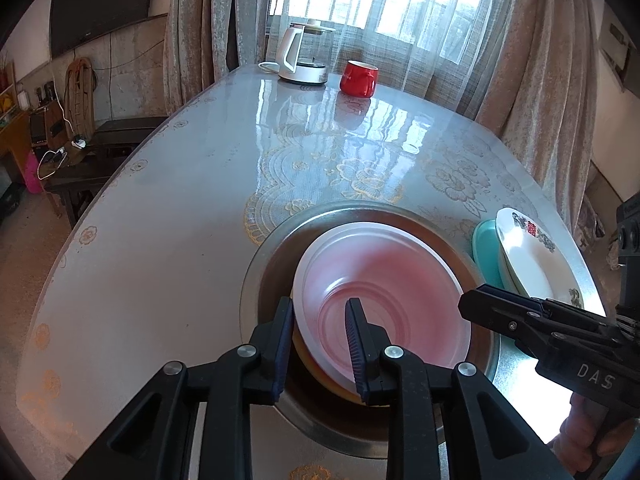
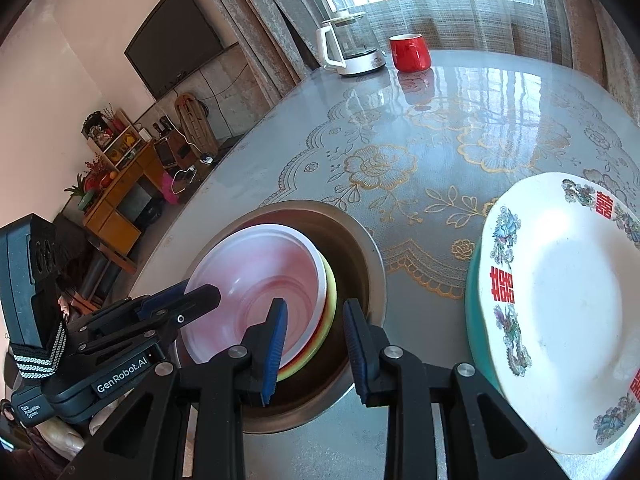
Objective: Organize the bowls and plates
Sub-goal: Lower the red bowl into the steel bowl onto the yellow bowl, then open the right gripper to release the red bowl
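1. My left claw [image 1: 320, 344] is spread, one finger outside and one inside the rim of the pale pink plastic bowl [image 1: 384, 280]; whether the pads touch it I cannot tell.
2. That bowl tilts on yellow and red bowls [image 2: 326, 320] inside the round steel basin [image 2: 360, 248] on the bench [image 1: 200, 168].
3. My right claw [image 2: 314, 344] hangs released over the basin.
4. The white floral ceramic plate [image 2: 568, 312] lies on a teal plate [image 2: 474, 320] just beside the basin.

One steel basin [image 2: 360, 248], three stacked bowls [image 2: 256, 276], two plates [image 2: 568, 312], one mug [image 2: 410, 53], one kettle [image 2: 352, 48]
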A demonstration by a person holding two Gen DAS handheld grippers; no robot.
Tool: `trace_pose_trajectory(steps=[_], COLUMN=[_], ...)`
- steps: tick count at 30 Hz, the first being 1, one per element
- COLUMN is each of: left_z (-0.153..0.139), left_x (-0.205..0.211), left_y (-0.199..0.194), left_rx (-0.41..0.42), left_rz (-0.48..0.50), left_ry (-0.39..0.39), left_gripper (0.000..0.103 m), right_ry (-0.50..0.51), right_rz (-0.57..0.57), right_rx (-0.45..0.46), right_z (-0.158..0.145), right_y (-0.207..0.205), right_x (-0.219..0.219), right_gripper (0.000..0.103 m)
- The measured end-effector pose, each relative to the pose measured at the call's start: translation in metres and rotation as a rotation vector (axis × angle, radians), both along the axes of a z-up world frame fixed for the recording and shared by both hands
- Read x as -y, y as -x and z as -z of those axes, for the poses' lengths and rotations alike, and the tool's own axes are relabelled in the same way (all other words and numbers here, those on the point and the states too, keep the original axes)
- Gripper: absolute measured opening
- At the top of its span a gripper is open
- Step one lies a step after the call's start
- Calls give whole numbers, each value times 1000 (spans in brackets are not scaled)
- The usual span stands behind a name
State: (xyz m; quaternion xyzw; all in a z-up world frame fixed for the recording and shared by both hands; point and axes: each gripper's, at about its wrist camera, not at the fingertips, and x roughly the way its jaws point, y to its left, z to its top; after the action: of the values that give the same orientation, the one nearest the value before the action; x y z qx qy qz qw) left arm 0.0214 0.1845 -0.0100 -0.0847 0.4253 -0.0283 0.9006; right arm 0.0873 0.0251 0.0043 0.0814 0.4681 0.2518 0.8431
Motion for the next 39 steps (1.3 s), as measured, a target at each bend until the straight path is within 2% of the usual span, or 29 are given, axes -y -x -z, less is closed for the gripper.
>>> trace_pose_trajectory(steps=[17,20,25,39], left_z=[-8,-8,-9,1], left_x=[-18,-20,-23,-51], left_y=[16,16,20,43], left_rx=[43,42,54,81], left_rz=[-52,-55,-59,-91], left_ry=[21,36,38,102], left_gripper=[30,34,34,34], right_ry=[-39,-48,-63,-108], right_rz=[-3,6,42,127], right_rx=[24,34,46,8], right_z=[-11,-15,-18,-3], right_y=[3,3,3,-1], right_x=[1,4,14,46], right_gripper=[29,29,30,30])
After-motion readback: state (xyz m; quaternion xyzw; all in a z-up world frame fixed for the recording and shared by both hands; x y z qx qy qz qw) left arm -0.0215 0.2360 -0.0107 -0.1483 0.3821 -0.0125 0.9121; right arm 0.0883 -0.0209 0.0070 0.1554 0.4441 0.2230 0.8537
